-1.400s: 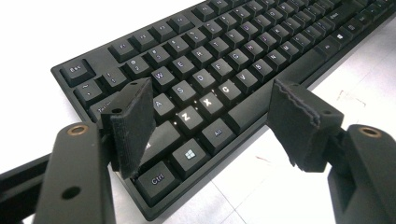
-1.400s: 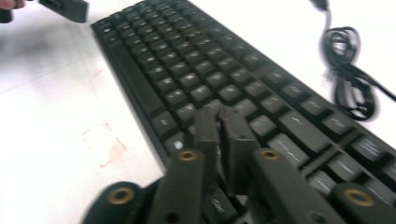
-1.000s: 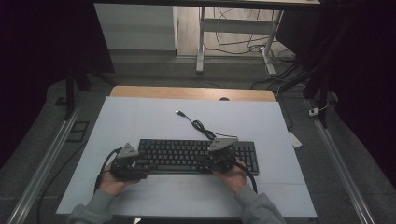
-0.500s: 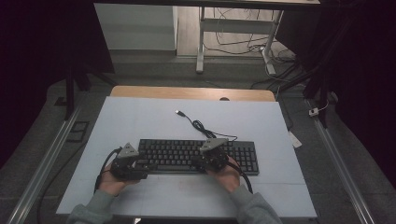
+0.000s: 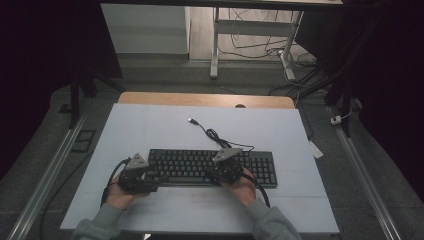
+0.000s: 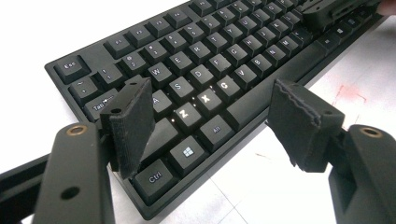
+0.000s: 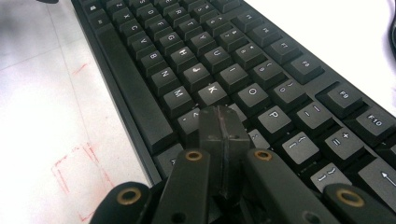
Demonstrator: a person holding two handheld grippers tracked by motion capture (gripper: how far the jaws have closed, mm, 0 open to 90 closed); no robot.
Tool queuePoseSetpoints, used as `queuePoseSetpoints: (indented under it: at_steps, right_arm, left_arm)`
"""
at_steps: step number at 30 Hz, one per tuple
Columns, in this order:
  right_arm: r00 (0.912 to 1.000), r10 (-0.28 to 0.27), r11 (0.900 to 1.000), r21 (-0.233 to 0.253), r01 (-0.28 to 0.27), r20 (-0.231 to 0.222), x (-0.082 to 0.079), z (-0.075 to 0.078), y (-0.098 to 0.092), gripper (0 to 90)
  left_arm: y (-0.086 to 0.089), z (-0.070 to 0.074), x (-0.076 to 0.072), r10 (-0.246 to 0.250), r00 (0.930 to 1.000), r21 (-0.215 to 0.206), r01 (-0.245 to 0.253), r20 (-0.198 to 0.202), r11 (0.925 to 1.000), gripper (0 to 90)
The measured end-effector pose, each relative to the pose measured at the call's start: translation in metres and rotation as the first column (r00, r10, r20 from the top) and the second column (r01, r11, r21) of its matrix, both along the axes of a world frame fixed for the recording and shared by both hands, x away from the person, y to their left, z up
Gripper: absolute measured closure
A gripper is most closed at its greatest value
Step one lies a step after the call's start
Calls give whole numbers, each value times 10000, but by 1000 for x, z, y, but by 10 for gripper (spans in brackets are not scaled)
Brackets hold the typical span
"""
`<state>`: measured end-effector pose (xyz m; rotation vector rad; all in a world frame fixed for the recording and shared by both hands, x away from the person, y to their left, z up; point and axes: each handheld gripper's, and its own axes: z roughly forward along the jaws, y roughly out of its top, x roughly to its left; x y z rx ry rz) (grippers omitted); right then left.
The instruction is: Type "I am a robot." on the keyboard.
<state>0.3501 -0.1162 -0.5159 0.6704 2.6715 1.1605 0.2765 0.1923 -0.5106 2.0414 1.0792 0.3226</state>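
I have the keyboard (image 5: 212, 167) lying flat on the pale table mat (image 5: 150, 125), long edge toward me, and I place everything from it. My left gripper (image 6: 210, 123) hangs at the keyboard's left end with its jaws spread wide, one pad above the Tab and A keys, the other past the front edge over the mat; nothing sits between them. My right gripper (image 7: 219, 126) has its jaws pressed together, empty, tips down over the keys just nearer than K, around the comma key; I cannot tell if they touch a key. Compared with a second ago, my right gripper has slid leftward along the keyboard toward its middle, while the left one has stayed put. The keyboard's cable (image 5: 212, 134) curls away from its far edge, ending in a loose USB plug (image 5: 191, 120). Faint red marks (image 7: 77, 177) show on the mat just off the keyboard's front edge.
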Motion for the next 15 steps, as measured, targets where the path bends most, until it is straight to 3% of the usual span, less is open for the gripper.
queuePoseSetpoints:
  at_steps: [6,15]
  right_arm:
    - [9988,-49,9988,481,26,488,-4,11,-9,891]
    - [9917,-913,9911,1047,817,901,-8,20,-48,616]
  left_arm:
    - [0,1,-1,33,10000,1,-33,77,10000,315]
    - [1,0,0,161,9999,30,-161,39,9999,312]
